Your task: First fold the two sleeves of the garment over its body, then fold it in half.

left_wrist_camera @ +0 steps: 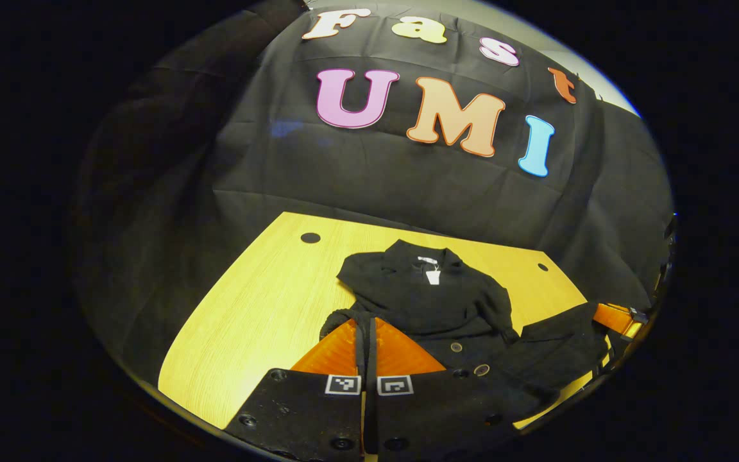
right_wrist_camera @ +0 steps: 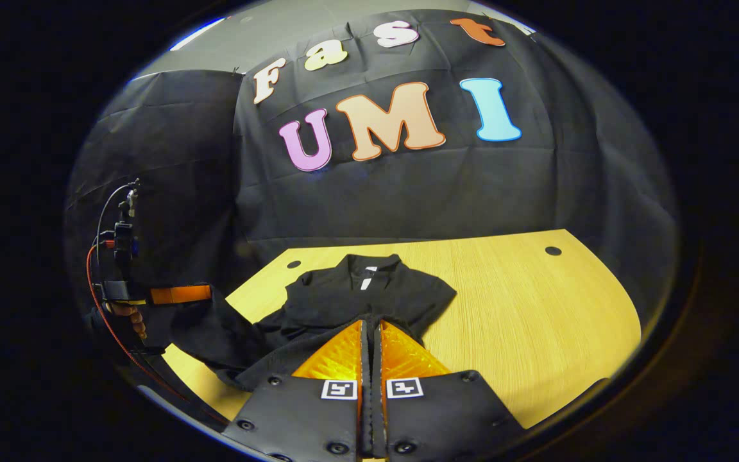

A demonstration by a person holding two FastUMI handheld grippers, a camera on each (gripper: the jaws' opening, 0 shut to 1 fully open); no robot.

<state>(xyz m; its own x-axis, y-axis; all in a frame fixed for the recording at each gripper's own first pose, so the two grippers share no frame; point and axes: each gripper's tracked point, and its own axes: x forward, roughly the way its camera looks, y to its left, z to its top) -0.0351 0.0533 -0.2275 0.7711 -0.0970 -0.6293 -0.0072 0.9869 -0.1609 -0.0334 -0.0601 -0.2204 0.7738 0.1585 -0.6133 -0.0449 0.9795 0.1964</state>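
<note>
Pale wood surface (right_wrist_camera: 523, 308) carries a black buttoned garment (left_wrist_camera: 433, 301), collar and tag toward the booth wall, cloth rumpled. Both hand-held grippers, left (left_wrist_camera: 367, 333) and right (right_wrist_camera: 369, 333), have fingers closed together, each pinching a fold of its cloth.

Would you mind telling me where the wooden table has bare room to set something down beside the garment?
In the right gripper view, the yellow wooden table is bare from the black garment out to the edge by the round cable hole. In the left gripper view, another bare patch lies between the garment and the other hole. The near edge is crowded by cloth and both claws.
</note>
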